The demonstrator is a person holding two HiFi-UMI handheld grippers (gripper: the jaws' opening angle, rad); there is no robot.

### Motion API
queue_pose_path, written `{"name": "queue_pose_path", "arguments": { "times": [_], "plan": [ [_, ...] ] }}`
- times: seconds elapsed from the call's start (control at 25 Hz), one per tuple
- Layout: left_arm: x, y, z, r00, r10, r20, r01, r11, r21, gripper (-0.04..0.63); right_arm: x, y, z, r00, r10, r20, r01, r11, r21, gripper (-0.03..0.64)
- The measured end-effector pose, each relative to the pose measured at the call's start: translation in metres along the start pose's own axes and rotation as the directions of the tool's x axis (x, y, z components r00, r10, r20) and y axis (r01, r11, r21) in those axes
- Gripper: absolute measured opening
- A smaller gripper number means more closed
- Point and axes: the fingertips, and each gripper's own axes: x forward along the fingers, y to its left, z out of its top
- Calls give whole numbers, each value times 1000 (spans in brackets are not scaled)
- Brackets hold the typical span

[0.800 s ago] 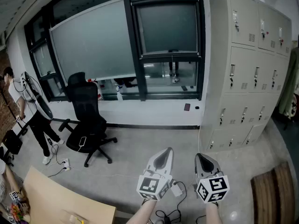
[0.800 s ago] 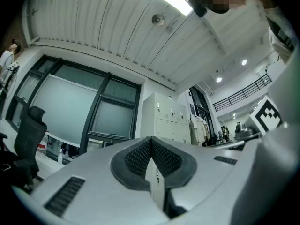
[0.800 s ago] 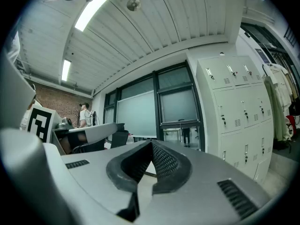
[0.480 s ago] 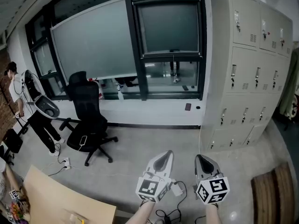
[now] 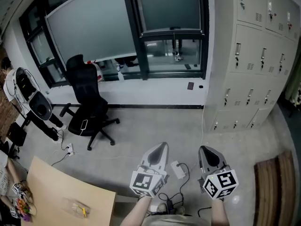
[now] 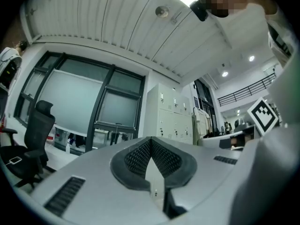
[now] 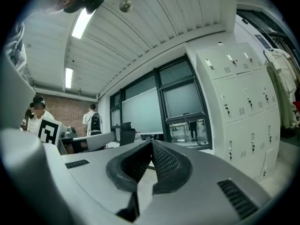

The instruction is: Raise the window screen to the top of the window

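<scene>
The window (image 5: 141,32) fills the far wall, behind dark frames. Its right pane carries a grey screen (image 5: 170,6) drawn down to a bottom bar (image 5: 172,32), and a thin cord (image 5: 175,44) hangs below the bar. Clear glass shows under it. My left gripper (image 5: 162,148) and right gripper (image 5: 205,150) hover low over the floor, well short of the window. Both are shut and hold nothing. The left gripper view shows its jaws (image 6: 149,142) closed, with the screen (image 6: 117,109) far off. The right gripper view shows closed jaws (image 7: 151,144) and the same screen (image 7: 182,99) in the distance.
A black office chair (image 5: 88,108) stands left of the right pane. Grey lockers (image 5: 261,55) line the right wall. A power strip (image 5: 178,169) with cables lies between the grippers. A wooden table corner (image 5: 61,197) is at lower left, a wooden bench (image 5: 277,187) at lower right, and a black fan (image 5: 28,98) at far left.
The head view has tipped downward and drawn nearer the window. The person at the left has gone from view. Both grippers stay shut and keep their places.
</scene>
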Motion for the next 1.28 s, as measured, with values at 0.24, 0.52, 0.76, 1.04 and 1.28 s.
{"name": "queue_pose_path", "arguments": {
  "times": [0.24,0.52,0.76,1.04,1.28],
  "plan": [
    [-3,12,-27,993,104,-52,-106,994,-22,3,-18,-35,-31,998,24,-64,-21,999,45,6],
    [39,40,-32,989,141,-46,-142,990,-16,3,23,-58,-47,995,39,-95,-34,998,59,5],
    [133,103,-59,992,119,-34,-120,992,-35,3,129,-112,-53,997,-3,-83,12,993,115,5],
    [256,213,-48,998,53,-16,-53,998,-42,3,286,-156,-15,997,-42,-64,47,996,80,6],
    [336,271,-45,1000,21,-9,-21,999,-24,3,366,-200,-1,995,-92,-32,94,992,84,6]
  ]
}}
